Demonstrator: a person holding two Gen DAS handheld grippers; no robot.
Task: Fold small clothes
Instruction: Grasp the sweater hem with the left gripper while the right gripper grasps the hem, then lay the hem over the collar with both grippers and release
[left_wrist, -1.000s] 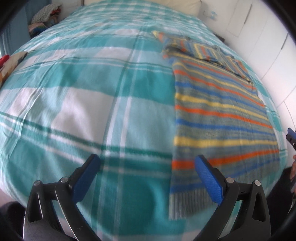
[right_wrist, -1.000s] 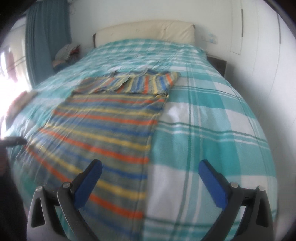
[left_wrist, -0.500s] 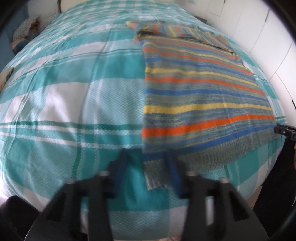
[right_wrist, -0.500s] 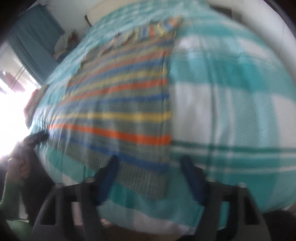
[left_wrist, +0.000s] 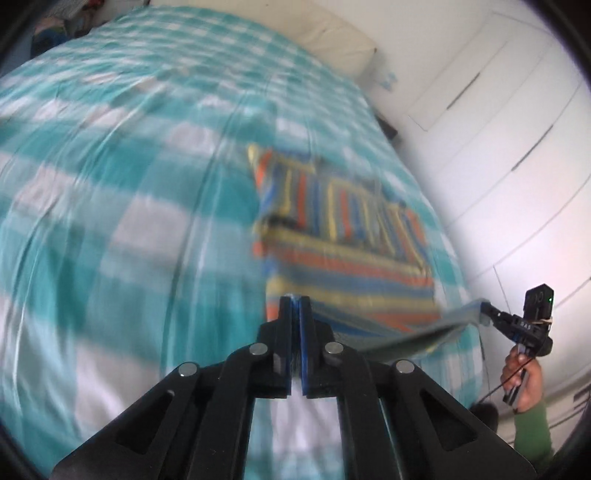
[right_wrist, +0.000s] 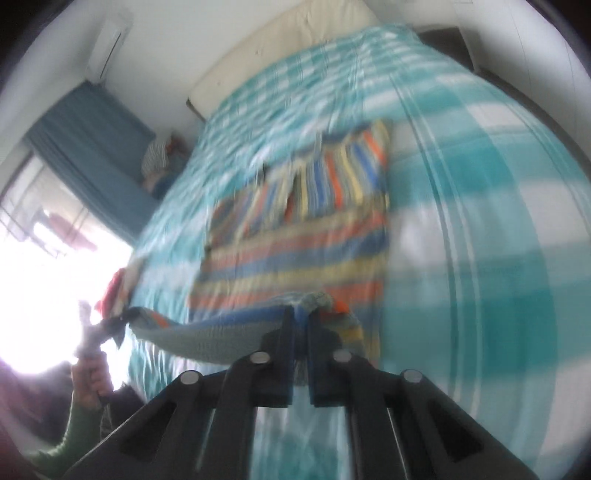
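Note:
A striped sweater (left_wrist: 343, 236) in orange, blue, yellow and grey lies on the teal checked bed (left_wrist: 110, 206); it also shows in the right wrist view (right_wrist: 295, 236). My left gripper (left_wrist: 295, 301) is shut on the left corner of its grey hem. My right gripper (right_wrist: 301, 314) is shut on the right corner of the hem (right_wrist: 207, 332). The hem is lifted off the bed and stretched between the two grippers. The right gripper also shows in the left wrist view (left_wrist: 487, 312). Both views are blurred by motion.
White cupboard doors (left_wrist: 498, 110) stand right of the bed. A cream headboard (right_wrist: 295, 48) is at the far end. A blue curtain (right_wrist: 92, 155) and a bright window are on the left, with a pile of clothes (right_wrist: 159, 158) beside the bed.
Both grippers went from open to shut on the hem corners. They have lifted the hem off the bed and carried it towards the sweater's top.

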